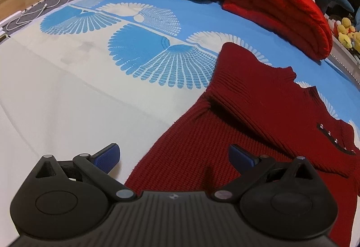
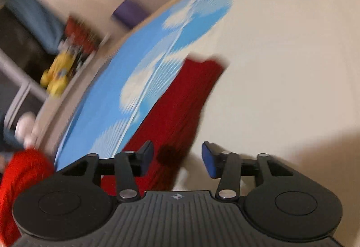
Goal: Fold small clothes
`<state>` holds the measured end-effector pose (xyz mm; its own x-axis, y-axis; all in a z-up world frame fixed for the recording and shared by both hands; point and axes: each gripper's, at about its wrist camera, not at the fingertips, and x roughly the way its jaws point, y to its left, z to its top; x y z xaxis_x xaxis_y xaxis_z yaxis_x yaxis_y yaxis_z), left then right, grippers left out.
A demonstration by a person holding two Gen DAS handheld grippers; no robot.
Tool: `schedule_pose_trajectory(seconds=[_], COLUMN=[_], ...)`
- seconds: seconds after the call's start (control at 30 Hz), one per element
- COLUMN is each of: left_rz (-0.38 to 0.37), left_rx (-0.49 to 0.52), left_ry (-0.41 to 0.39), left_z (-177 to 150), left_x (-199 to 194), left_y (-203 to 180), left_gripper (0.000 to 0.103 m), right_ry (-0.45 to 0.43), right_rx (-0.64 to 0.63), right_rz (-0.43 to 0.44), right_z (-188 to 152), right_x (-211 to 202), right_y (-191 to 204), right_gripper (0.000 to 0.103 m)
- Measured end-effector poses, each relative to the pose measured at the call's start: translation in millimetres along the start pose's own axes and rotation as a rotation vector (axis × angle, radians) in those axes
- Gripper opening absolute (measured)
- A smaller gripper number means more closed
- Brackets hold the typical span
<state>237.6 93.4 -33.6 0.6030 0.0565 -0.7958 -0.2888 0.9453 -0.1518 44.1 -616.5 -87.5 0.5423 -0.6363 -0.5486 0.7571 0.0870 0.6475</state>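
A: Findings. Dark red sweater (image 1: pixel 258 125) lies flat on the bed (image 1: pixel 67 94), a sleeve folded across its body. Left hand-held gripper (image 1: pixel 174 157) hovers over the hem, jaws wide, nothing held. Right hand-held gripper (image 2: pixel 177 157), view blurred, jaws parted, nothing pinched.

B: Recommendation?

A: In my judgement, pinch both hem corners together, lift evenly, lay the hem square to the collar.

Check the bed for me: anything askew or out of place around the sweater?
Nothing damaged or spilled. The dark red sweater lies partly folded, one sleeve bunched across its body. A white cable trails loose at the bed's far edge.
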Motion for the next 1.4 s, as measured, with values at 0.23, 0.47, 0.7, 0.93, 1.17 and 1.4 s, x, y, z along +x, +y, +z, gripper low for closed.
schedule_pose_trajectory(seconds=[0.23,0.47,0.7,0.93,1.17,1.4], left_rz=[0.009,0.084,0.214,0.135,0.088,0.084], left_rx=[0.001,-0.035,-0.191,-0.290,-0.270,-0.367], left_ry=[0.001,-0.033,-0.086,-0.041,-0.033,-0.008], left_z=[-3,9,38,43,43,49], left_x=[4,2,-3,-16,-26,-26], left_y=[-4,9,44,63,65,92], left_gripper=[0.103,0.103,0.103,0.103,0.103,0.103], right_ry=[-0.016,0.008,-0.014,-0.094,-0.189,0.481], right_rx=[0.090,-0.029,-0.243,-0.512,-0.962,-1.160], right_rz=[0.111,0.083,-0.042,-0.025,0.281,0.727], right_z=[10,5,23,-3,-137,-335], right_x=[22,36,14,-41,-130,-167], right_y=[-17,10,62,153,260,269], right_gripper=[0.051,0.057,0.010,0.010,0.010,0.032])
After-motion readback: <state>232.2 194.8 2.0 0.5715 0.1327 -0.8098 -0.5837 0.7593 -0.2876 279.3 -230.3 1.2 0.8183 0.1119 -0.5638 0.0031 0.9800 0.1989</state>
